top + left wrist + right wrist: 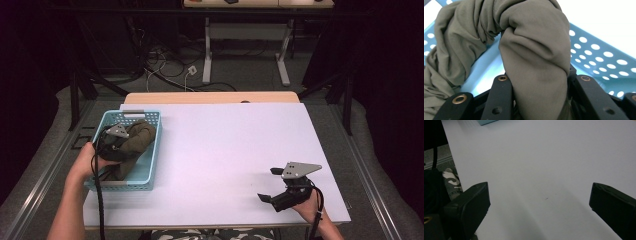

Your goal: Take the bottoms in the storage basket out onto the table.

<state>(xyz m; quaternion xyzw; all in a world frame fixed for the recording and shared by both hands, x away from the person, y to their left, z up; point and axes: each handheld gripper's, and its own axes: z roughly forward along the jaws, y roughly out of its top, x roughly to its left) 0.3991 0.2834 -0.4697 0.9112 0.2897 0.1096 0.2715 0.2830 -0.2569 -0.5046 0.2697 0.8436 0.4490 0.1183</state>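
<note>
Looking from the high view, the left gripper (116,142) grips the olive cloth (136,142) inside the blue basket (150,167); the right gripper (272,185) idles on the table (225,150). Up close, the left fingers (501,100) pinch a fold; the right fingers (471,202) gape empty, so lifting out seems left.

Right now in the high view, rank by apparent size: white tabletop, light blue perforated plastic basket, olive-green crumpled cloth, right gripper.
1. White tabletop, by far the largest.
2. Light blue perforated plastic basket.
3. Olive-green crumpled cloth, bunched inside the basket, partly hidden by the left gripper shut on it.
4. Right gripper, jaws open. It looks close to the cloth in size, so that ranking is unsure.
</note>
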